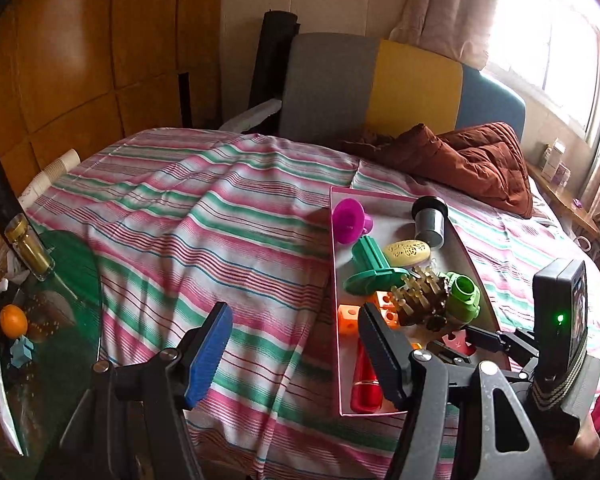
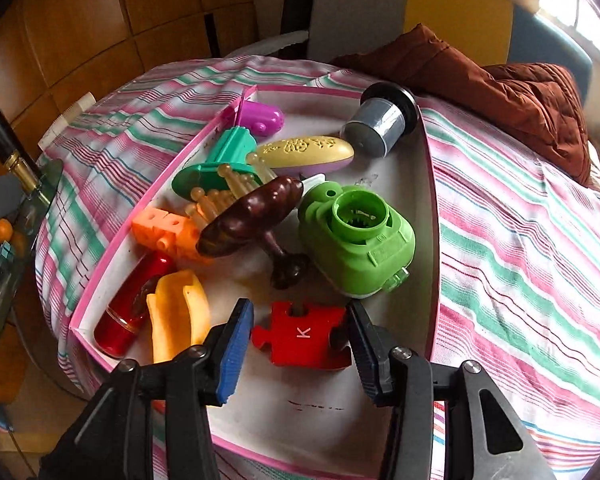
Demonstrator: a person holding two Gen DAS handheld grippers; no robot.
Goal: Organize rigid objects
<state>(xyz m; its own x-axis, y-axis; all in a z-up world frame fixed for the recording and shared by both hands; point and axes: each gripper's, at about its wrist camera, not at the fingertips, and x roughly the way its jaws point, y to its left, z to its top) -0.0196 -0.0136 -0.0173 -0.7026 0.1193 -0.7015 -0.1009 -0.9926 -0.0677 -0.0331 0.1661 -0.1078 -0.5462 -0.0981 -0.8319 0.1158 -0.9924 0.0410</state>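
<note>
A pink-rimmed white tray (image 2: 430, 184) lies on the striped bed and holds several toys. My right gripper (image 2: 300, 338) is open, its jaws on either side of a red puzzle piece marked K (image 2: 304, 334) that rests on the tray floor. Beyond it lie a brown hairbrush (image 2: 256, 212), a green plastic block (image 2: 356, 236), a yellow scoop (image 2: 180, 314) and a red bottle (image 2: 130, 304). My left gripper (image 1: 296, 354) is open and empty over the bedspread, just left of the tray (image 1: 336, 280). The right gripper's body (image 1: 556, 320) shows at the tray's right.
A brown quilt (image 2: 512, 92) is bunched at the head of the bed. A glass side table (image 1: 60, 280) at the left carries a jar (image 1: 28, 248) and an orange (image 1: 13, 320). A window ledge runs along the right.
</note>
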